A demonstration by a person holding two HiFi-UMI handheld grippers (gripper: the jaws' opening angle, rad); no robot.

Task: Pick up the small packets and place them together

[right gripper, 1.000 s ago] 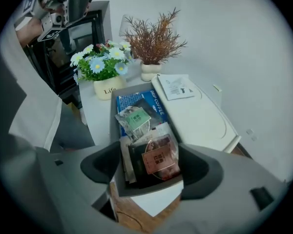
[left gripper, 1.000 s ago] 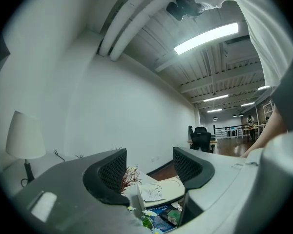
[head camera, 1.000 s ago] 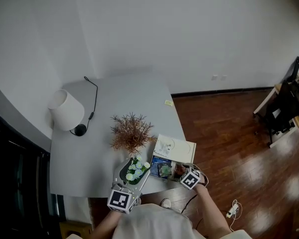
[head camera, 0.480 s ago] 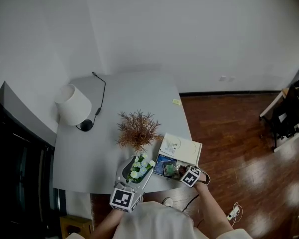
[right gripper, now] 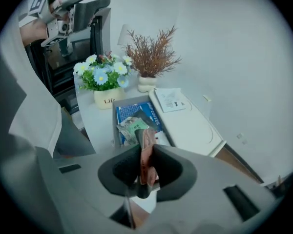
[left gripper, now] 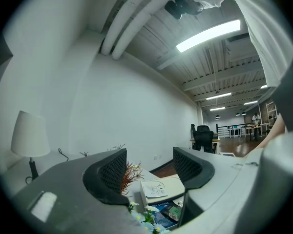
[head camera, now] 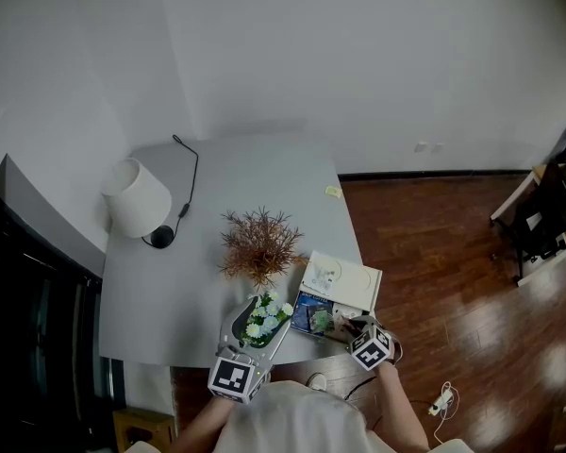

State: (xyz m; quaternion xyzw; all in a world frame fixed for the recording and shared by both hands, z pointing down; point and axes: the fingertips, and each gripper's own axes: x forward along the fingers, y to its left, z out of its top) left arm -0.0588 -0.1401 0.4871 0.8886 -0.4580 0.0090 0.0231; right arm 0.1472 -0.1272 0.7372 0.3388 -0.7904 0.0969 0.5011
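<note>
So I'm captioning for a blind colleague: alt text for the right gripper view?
The right gripper is shut on a reddish small packet above a grey tray holding a green packet and a blue packet, with a flower pot behind.

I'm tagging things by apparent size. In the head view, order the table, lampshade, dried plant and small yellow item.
1. Table, largest.
2. Lampshade and dried plant, too alike to rank.
3. Small yellow item, smallest.

The lamp stands left of the dried plant; the flower pot before it; the box and the tray of packets to its right.
</note>
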